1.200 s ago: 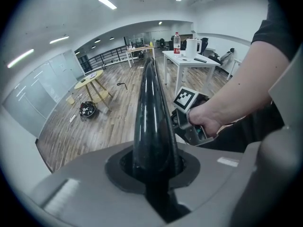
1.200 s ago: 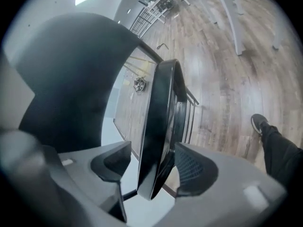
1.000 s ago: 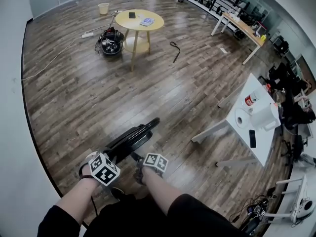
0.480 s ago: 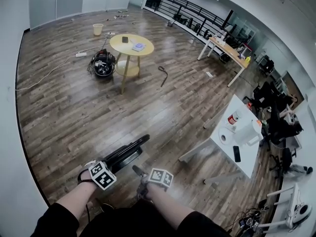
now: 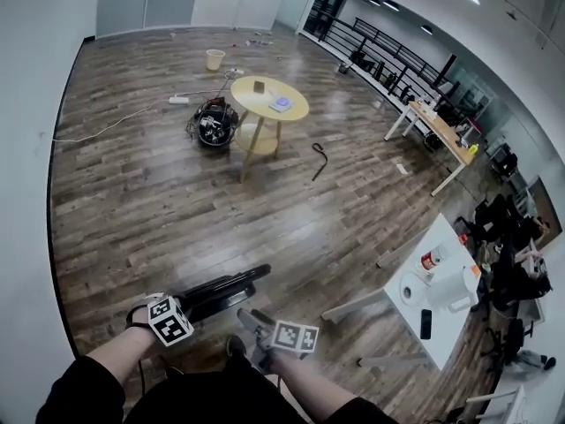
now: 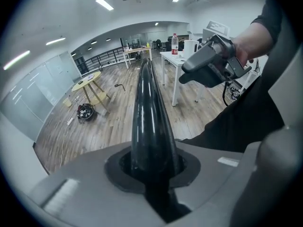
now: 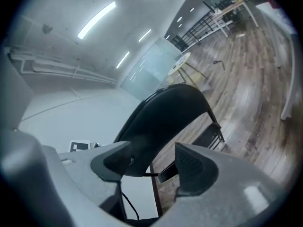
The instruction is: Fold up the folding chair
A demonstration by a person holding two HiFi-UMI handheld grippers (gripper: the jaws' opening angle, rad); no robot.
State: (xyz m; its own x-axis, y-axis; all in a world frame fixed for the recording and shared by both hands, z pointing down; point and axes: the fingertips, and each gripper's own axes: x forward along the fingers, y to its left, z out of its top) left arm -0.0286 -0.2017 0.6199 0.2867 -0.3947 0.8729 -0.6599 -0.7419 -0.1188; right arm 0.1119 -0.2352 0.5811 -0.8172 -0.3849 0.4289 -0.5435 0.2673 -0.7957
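— Left gripper [image 6: 152, 169] we log as clamped on the top rim of the folding chair [image 5: 225, 285]. Right gripper [image 7: 152, 161] is released: pads apart, chair back showing past the gap, nothing pinched.
— Agreed. Chair location?
— On the wood floor [image 5: 132, 193] right at our feet, right gripper just beside it, well apart from the round table [image 5: 269, 98].
— Step?
— We judge it mid-fold. It looks slim from above, but we can't tell if the seat lies flat against the back. The next move likely needs the right gripper to take the seat edge and press it shut while the left steadies.
— Containers?
— Pale bucket [image 5: 214, 58] far off, contents not visible. Black basket [image 5: 214, 128] beside the round table looks cable-filled; we're unsure. White table [image 5: 446, 232] carries a paper roll [image 5: 411, 291] and a white jug [image 5: 454, 286].
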